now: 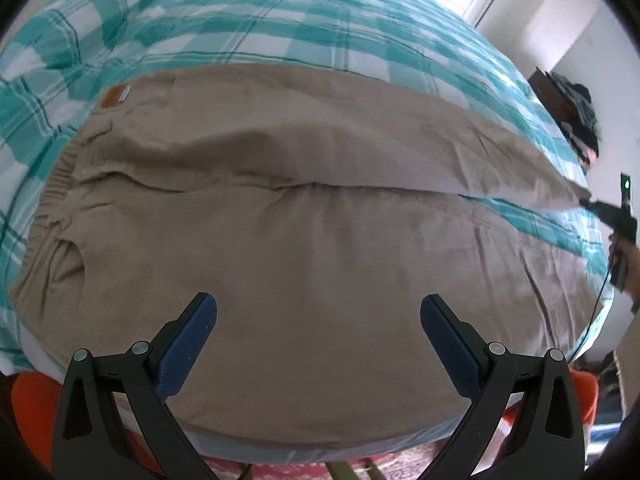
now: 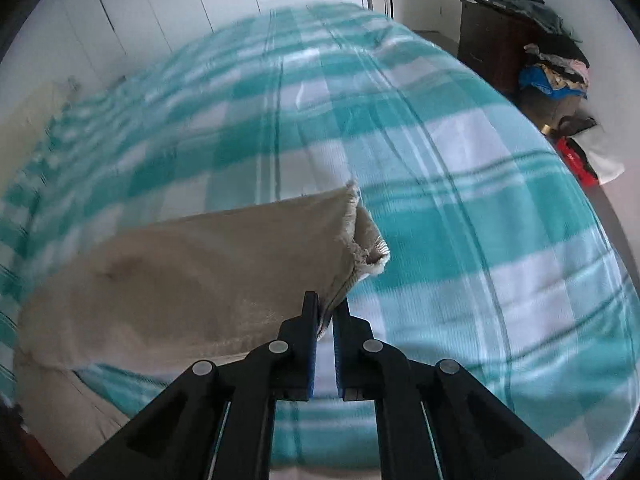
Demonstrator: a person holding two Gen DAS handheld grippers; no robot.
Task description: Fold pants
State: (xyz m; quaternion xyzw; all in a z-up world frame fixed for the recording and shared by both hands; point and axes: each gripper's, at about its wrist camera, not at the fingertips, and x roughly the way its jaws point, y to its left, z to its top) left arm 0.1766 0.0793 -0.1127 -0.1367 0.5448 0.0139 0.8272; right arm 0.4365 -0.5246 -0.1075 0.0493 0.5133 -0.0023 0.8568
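Pants (image 1: 304, 216) of khaki cotton lie spread flat across the teal-and-white checked bedspread (image 1: 248, 16), waistband toward nine o'clock in my left view, the two legs running toward three o'clock and parting in a narrow V. No fold is made yet, as far as I can judge. My right jaws (image 2: 326, 312) are pinched closed on the side edge of the farther leg, just short of its frayed hem (image 2: 352, 220), so that corner is gripped. My left jaws (image 1: 318, 344) stand wide with nothing between them, hovering over the seat area near the closer edge. Still to do, I judge: carry one leg over the other, then fold lengthwise.
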